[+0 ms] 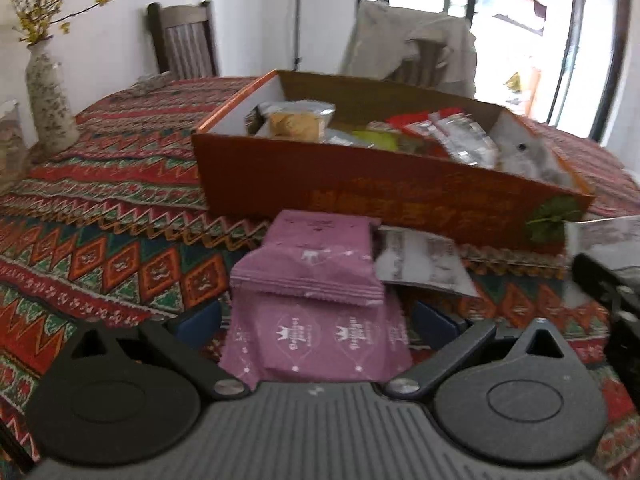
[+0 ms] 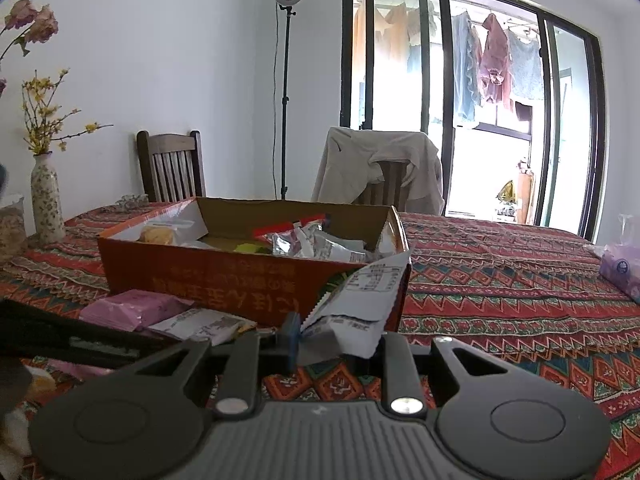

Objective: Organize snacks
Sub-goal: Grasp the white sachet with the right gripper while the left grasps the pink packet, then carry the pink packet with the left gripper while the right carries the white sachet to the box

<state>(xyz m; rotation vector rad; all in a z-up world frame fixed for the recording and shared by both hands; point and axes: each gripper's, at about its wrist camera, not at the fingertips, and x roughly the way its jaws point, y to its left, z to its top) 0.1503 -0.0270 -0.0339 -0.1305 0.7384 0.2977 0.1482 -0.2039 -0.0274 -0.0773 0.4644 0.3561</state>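
**Two grippers before the snack box**

The left gripper (image 1: 316,320) points steeply down at the bench (image 1: 100,208), jaws released, straddling two purple packets (image 1: 316,280) that lie just in front of the orange box (image 1: 360,188). The right gripper (image 2: 320,340) is tilted gently down, jaws clenched on a white packet (image 2: 352,308) raised before the box's near right corner. A white packet (image 1: 420,258) lies beside the purple ones against the box's front wall. Inside the box sit assorted snacks (image 2: 316,242). Left of the box stands a vase (image 2: 47,200); behind it, two chairs (image 2: 172,168).
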